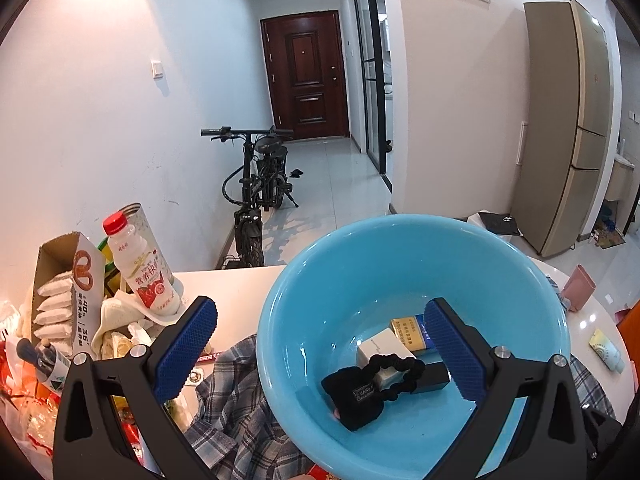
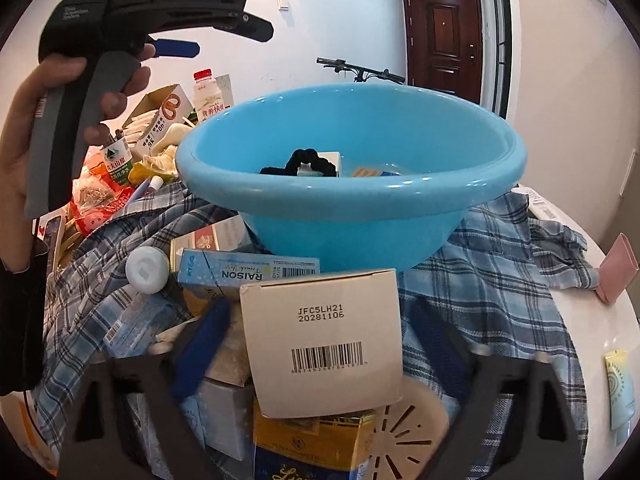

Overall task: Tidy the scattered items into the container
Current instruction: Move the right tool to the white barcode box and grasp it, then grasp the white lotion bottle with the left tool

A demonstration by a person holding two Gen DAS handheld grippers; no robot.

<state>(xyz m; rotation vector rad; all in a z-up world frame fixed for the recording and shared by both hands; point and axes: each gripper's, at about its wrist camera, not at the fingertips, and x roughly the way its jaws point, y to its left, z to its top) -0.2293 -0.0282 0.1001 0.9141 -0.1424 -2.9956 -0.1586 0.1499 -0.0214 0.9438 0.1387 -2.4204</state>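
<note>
I use the blue basin (image 2: 352, 184) as my landmark. It stands on a checked shirt (image 2: 500, 256) that spreads over the white table (image 2: 592, 320). On its left lies a heap: an open pretzel carton (image 1: 68, 292), a milk bottle with red cap (image 1: 140, 268) and some wrappers. In front of the basin, boxes crowd together, among them a light blue RAISON box (image 2: 248, 274) and a gold box (image 2: 312, 444). On its right lie a pink case (image 2: 618, 268) and a pale tube (image 2: 620, 388).

Inside the basin I see a black pouch (image 1: 352, 396), a black scrunchie (image 1: 396, 372) and some small boxes (image 1: 384, 346).

My left gripper (image 1: 320, 352) is wide apart and empty; one finger is over the basin, the other outside its rim. My right gripper (image 2: 320, 352) is in front of the basin, and the white barcode box (image 2: 324, 340) is between its blurred fingers. I cannot tell if the pads press it.
</note>
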